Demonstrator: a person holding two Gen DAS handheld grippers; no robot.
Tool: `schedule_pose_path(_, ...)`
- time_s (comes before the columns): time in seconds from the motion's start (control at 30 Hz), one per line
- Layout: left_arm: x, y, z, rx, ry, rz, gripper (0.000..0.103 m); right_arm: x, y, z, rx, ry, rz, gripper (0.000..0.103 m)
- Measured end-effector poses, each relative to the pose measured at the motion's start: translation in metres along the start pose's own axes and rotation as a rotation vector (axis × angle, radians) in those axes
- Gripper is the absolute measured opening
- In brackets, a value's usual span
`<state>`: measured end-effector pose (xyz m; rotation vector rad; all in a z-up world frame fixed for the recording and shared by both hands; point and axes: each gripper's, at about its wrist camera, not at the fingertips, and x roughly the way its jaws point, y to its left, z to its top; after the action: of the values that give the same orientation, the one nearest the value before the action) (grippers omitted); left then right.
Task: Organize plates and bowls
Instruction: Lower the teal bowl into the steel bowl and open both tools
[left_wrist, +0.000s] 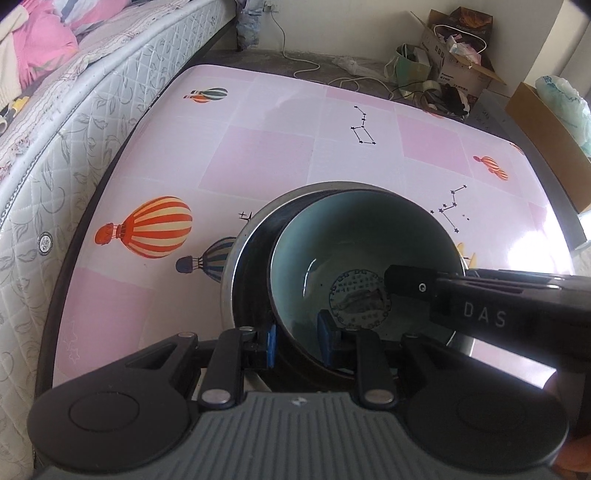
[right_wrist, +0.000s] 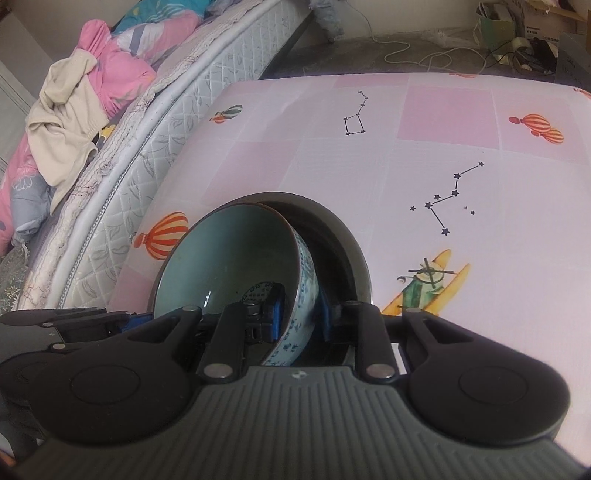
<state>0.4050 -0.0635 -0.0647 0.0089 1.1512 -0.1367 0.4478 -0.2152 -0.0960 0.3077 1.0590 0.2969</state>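
Two grippers, two dishes. Left gripper (left_wrist: 297, 345): jaws nearly closed, blue pads clamped on the near rim of one celadon bowl (left_wrist: 354, 258). Right gripper (right_wrist: 299, 314): same narrow pinch, on the bowl's opposite wall. The bowl sits tilted inside one dark plate (left_wrist: 251, 266) with a grey rim; whether the plate rests on the table cannot be told. Beneath: one table (left_wrist: 258, 147), pink checked cover printed with balloons. Beyond: mattress (left_wrist: 55, 122) along the left edge, cardboard boxes (left_wrist: 458, 62) and cables on the far floor.
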Motion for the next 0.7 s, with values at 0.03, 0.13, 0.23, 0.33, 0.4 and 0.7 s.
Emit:
schedule_pose_path(0.03,0.001,0.000,0.000,0.000,0.000,-0.005,0.023,0.001,0.002,0.000,-0.010,0.001,-0.009,0.021)
schedule_pose_path(0.13,-0.007,-0.002,0.000,0.017,-0.028,-0.009,0.032,0.002,0.005,0.001,-0.024,0.008,-0.024,0.022)
schedule_pose_path(0.23,-0.017,-0.001,0.003,0.018,-0.047,-0.006,0.036,0.001,0.005,0.002,-0.019,0.016,-0.028,0.023)
schedule_pose_path(0.33,-0.029,0.004,0.004,-0.002,-0.065,-0.030,0.045,0.000,0.005,0.002,-0.004,0.022,-0.013,0.028)
schedule_pose_path(0.4,-0.040,0.007,0.000,0.001,-0.090,-0.043,0.051,-0.001,0.005,0.002,-0.001,0.026,-0.009,0.033)
schedule_pose_path(0.7,-0.079,0.027,-0.024,-0.022,-0.138,-0.046,0.061,-0.013,0.011,0.002,0.027,0.000,0.010,0.071)
